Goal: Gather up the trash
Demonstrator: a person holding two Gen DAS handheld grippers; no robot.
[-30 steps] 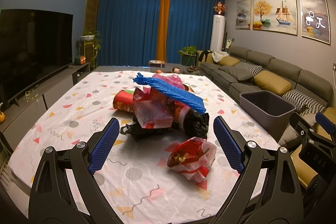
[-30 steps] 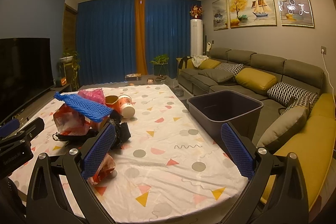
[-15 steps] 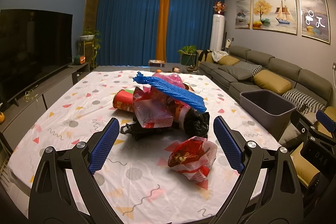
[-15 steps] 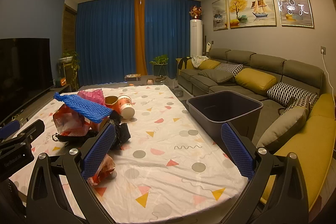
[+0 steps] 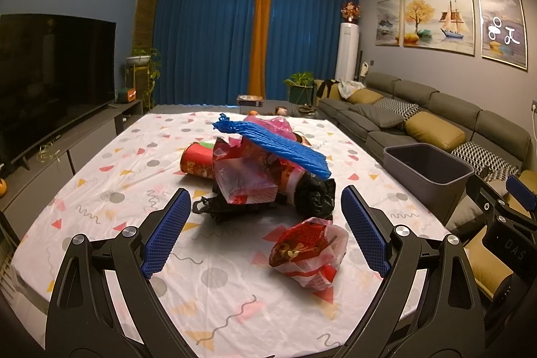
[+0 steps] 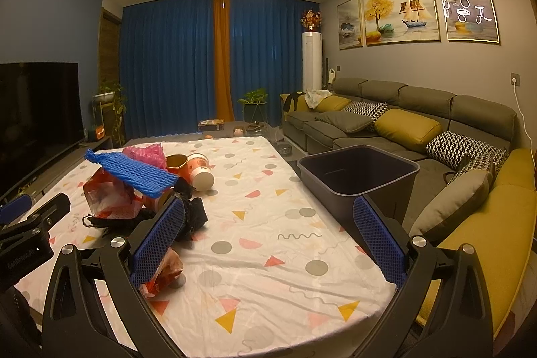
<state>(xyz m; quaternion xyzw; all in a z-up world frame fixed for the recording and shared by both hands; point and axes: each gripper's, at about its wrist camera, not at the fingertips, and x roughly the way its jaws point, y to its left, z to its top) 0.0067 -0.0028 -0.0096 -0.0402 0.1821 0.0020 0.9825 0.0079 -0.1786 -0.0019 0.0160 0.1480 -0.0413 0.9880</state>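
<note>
A dark television (image 5: 50, 72) is set along the left wall, above a grey low cabinet (image 5: 84, 140). The far wall is covered by blue curtains (image 6: 167, 66) parted by an orange strip (image 6: 222, 56). A grey sofa (image 6: 419, 119) with mustard cushions (image 6: 406, 130) is placed on the right, and three framed paintings (image 5: 439, 20) are hung above it. A white tower unit (image 6: 312, 59) is stood in the corner.

My left wrist camera looks forward low over the table (image 5: 110, 176), close to the trash pile (image 5: 255, 170). My right one sits further right, facing the bin (image 6: 359, 176) and sofa (image 6: 386, 123). Both share the pile, perhaps the whole tabletop.
</note>
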